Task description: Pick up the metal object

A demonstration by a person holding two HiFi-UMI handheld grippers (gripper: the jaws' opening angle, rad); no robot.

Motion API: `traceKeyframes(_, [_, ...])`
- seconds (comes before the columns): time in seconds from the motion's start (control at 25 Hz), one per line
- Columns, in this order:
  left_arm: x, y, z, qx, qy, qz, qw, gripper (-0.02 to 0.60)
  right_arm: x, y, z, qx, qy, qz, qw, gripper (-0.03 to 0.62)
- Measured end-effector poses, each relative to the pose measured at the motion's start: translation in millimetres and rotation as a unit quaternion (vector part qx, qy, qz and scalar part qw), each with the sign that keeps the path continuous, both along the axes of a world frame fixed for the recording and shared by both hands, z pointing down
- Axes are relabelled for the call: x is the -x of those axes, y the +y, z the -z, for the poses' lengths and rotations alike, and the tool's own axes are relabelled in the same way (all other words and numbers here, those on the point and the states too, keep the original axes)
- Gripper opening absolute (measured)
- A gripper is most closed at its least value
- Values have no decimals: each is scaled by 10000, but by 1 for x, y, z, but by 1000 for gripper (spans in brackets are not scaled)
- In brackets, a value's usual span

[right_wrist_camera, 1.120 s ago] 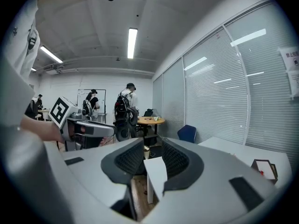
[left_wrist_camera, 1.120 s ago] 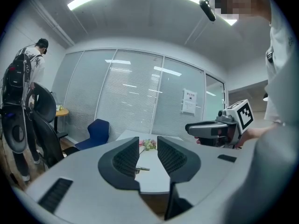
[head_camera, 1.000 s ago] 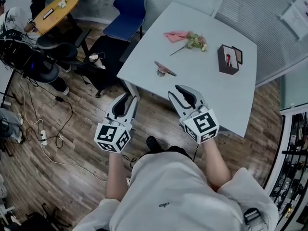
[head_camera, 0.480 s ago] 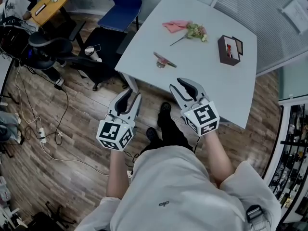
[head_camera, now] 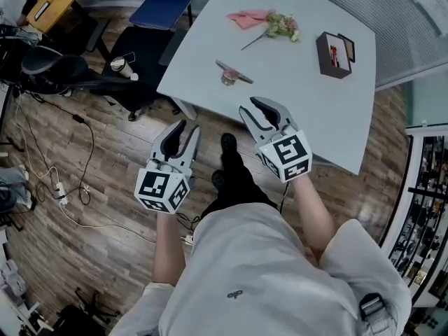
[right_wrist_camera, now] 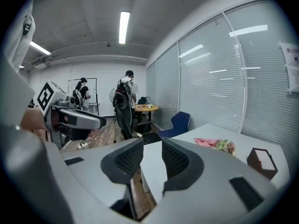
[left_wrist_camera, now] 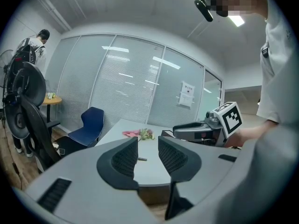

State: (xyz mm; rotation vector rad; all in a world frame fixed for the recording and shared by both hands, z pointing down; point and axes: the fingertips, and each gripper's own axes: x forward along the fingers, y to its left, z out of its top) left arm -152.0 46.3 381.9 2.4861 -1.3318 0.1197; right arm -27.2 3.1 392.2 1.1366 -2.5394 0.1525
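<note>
The metal object [head_camera: 231, 74], a small round piece with a thin bar across it, lies on the pale grey table [head_camera: 308, 110] near its front left side. My right gripper [head_camera: 250, 105] hovers over the table's near edge, a short way in front of the object, jaws open and empty. My left gripper [head_camera: 185, 130] hangs over the wooden floor just short of the table; its jaws are opening with nothing between them. In the left gripper view the object [left_wrist_camera: 142, 159] shows as a small dark sliver between the jaws [left_wrist_camera: 148, 154], far off on the tabletop.
A pink cloth [head_camera: 246, 17] and a flower sprig [head_camera: 280, 26] lie at the table's far side, with a dark open box [head_camera: 334, 50] to the right. A blue chair [head_camera: 164, 2] and black office chairs [head_camera: 56, 68] stand left of the table. Cables trail over the floor.
The person has stepped and the whole view has slid, the table now sitting higher in the picture. Both grippers stay about as far from the metal object as before, still empty.
</note>
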Motion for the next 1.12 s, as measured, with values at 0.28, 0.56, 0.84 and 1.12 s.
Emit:
traceKeyframes(0.28, [-4, -26, -12, 144, -77, -54, 9999, 132, -2, -29, -21, 128, 122, 45, 9998, 114])
traceKeyframes(0.56, [-2, -63, -17, 210, -125, 29, 9997, 132, -2, -62, -48, 345, 287, 83, 9990, 114])
traceKeyframes(0.84, [-2, -93, -33, 469, -195, 56, 9987, 133, 1, -95, -78, 694, 286, 144, 9971, 114])
traceKeyframes(1.12, [-6, -122, -48, 652, -272, 28, 9975, 133, 2, -121, -112, 958, 373, 33, 9947, 117])
